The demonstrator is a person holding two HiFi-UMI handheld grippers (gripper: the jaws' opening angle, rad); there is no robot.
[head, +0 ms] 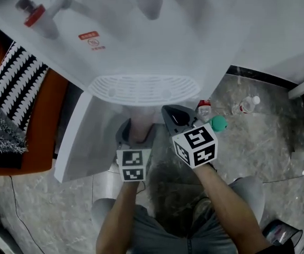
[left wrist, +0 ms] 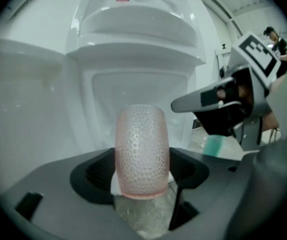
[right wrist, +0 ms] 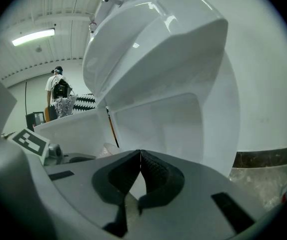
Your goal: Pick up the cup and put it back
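A pale pink, dimpled, see-through cup (left wrist: 142, 151) stands upright between the jaws of my left gripper (left wrist: 142, 180), which is shut on its sides. In the head view the cup (head: 140, 121) and left gripper (head: 136, 134) are just below the white water dispenser's drip grille (head: 144, 89), in front of its open lower compartment. My right gripper (head: 176, 116) hovers close to the cup's right with its jaws pressed together and nothing between them. Its shut pads (right wrist: 140, 156) point at the dispenser's white recess (right wrist: 158, 119).
The dispenser has a red tap (head: 33, 16) at the upper left, and its cabinet door (head: 80, 142) hangs open on the left. Two plastic bottles (head: 204, 109) (head: 246, 105) lie on the marble floor. An orange chair with striped cloth (head: 14, 89) stands left. A person (right wrist: 59, 96) stands far off.
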